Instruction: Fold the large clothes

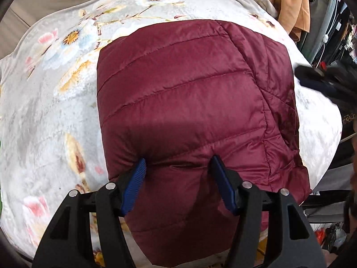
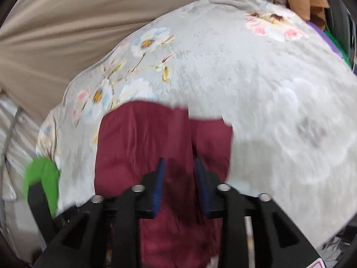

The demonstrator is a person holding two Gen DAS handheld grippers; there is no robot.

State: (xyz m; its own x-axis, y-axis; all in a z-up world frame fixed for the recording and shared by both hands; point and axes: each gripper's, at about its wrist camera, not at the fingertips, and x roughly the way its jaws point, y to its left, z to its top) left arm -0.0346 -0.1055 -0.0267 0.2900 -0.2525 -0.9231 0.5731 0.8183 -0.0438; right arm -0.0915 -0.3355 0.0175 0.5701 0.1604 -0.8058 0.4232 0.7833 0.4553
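Left wrist: jacket [image 1: 183, 102] folded, lying on floral blanket [image 1: 51, 116]. My left tool [image 1: 178, 167] open, pads straddling near hem, not pinching. Right tool [image 2: 179, 167] open over jacket, nothing held. Risk: slick puffy fabric springs back, fold unrolls; closing may snag blanket.

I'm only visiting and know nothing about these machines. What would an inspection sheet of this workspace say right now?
Surface: floral blanket, grey with pale flowers.
Job's things: maroon quilted jacket, lying folded on the blanket.
Clutter: orange-brown cloth hanging at the far right.
Grippers: left gripper jaws apart, tips denting the jacket's near edge; right gripper jaws apart over the jacket, picture blurred.
Cables: white cord at the right edge.
Surroundings: beige fabric behind the blanket; dark shelving at right, unclear.
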